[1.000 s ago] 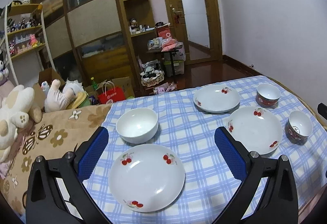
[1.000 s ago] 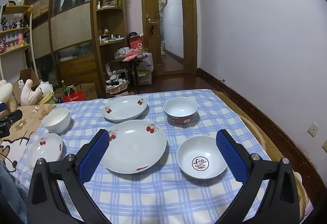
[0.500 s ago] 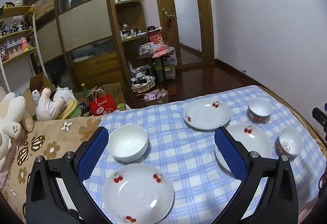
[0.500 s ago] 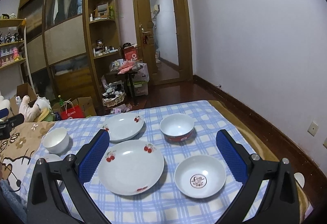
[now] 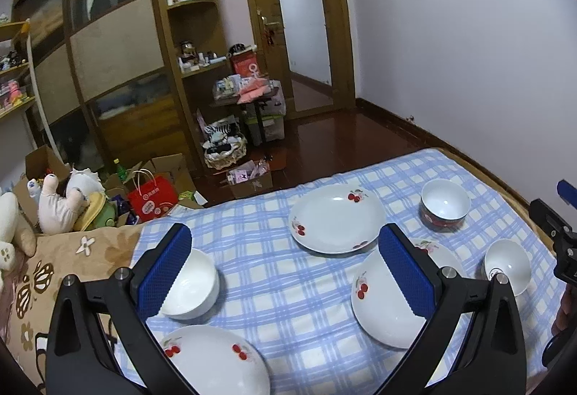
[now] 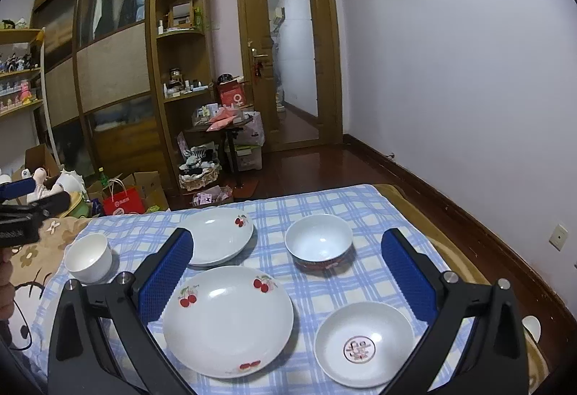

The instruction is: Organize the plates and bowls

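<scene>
- Nothing looks sorted yet: three cherry-print plates and three bowls lie singly on the blue checked cloth [image 6: 324,200], none stacked on another.
- The left claw [image 5: 285,265] is spread wide and holds nothing; it hangs above the cloth between the plain white bowl [image 5: 189,283] and the middle plate [image 5: 389,301].
- The right claw [image 6: 286,272] is likewise spread and empty, above the middle plate [image 6: 227,319] and the shallow bowl with a red mark in its well [image 6: 364,342].
- The far plate [image 6: 218,236] lies beyond the middle plate; the two are close, and I cannot tell whether their rims touch. The near plate [image 5: 216,360] sits at the left, just in front of the plain white bowl.
- The red-banded bowl [image 6: 319,245] stands at the far right of the cloth, apart from the shallow bowl nearer the camera.
- What is left, as I judge it, is the whole job: gather the plates into one pile and nest the bowls.
- All pieces sit upright, openings facing up. Being round, none has a long axis along the cloth; only the cherry prints mark how each plate is turned.
</scene>
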The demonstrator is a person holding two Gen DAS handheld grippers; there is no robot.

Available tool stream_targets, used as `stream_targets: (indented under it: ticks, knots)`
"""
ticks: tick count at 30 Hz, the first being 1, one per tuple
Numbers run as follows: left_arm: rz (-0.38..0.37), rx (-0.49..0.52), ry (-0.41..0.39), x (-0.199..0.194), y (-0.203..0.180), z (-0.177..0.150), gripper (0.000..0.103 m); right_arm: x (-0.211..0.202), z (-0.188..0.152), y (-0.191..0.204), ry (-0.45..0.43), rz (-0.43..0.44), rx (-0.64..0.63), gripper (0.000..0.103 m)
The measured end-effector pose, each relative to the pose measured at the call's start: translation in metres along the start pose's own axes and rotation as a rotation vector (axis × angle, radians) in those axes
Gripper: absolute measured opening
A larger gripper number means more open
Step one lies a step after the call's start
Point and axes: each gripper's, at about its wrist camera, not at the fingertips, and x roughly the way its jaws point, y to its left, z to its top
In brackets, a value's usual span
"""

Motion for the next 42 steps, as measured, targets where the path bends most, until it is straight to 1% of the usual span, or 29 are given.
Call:
stream_targets:
  ticks: [8,11,15,20,24,29,32,34,36,38,40,41,42]
  knots:
    - [-0.021,0.004,0.072,0.047,-0.015,-0.014,0.102,0.032,0.007,-0.001,0.035,-0.004,0.030,0.103]
    - [-0.027,-0.008,0.103,0.065,-0.017,-0.019,0.102,0.046,0.007,-0.005,0.063,0.008,0.048,0.103]
    - [-0.032,-0.009,0.137,0.083,-0.020,-0.026,0.102,0.065,0.001,-0.008,0.115,0.011,0.059,0.103]
    - [-0.034,-0.008,0.189,0.106,-0.025,-0.040,0.102,0.084,-0.014,-0.010,0.155,0.003,0.057,0.103]
    - [-0.047,-0.004,0.235,0.125,-0.031,-0.054,0.102,0.102,-0.025,-0.012,0.195,0.023,0.078,0.103]
    - [-0.051,0.018,0.269,0.139,-0.038,-0.067,0.102,0.119,-0.028,-0.007,0.223,0.024,0.044,0.103]
    - [-0.071,0.014,0.294,0.144,-0.040,-0.072,0.102,0.126,-0.033,-0.003,0.246,0.040,0.042,0.103]
    - [-0.072,0.018,0.304,0.146,-0.042,-0.075,0.102,0.133,-0.038,0.001,0.278,0.049,0.028,0.099]
    - [-0.077,0.019,0.317,0.148,-0.044,-0.078,0.102,0.138,-0.043,0.004,0.299,0.041,0.010,0.090]
    - [-0.090,0.014,0.328,0.150,-0.045,-0.080,0.102,0.144,-0.051,0.006,0.314,0.024,-0.009,0.088]
    - [-0.103,0.009,0.340,0.152,-0.046,-0.083,0.102,0.151,-0.058,0.007,0.348,0.027,-0.013,0.080]
    - [-0.107,0.009,0.344,0.152,-0.046,-0.084,0.101,0.153,-0.061,0.007,0.361,0.032,-0.013,0.072]
    - [-0.110,0.011,0.346,0.152,-0.047,-0.085,0.098,0.157,-0.065,0.007,0.380,0.038,-0.017,0.068]
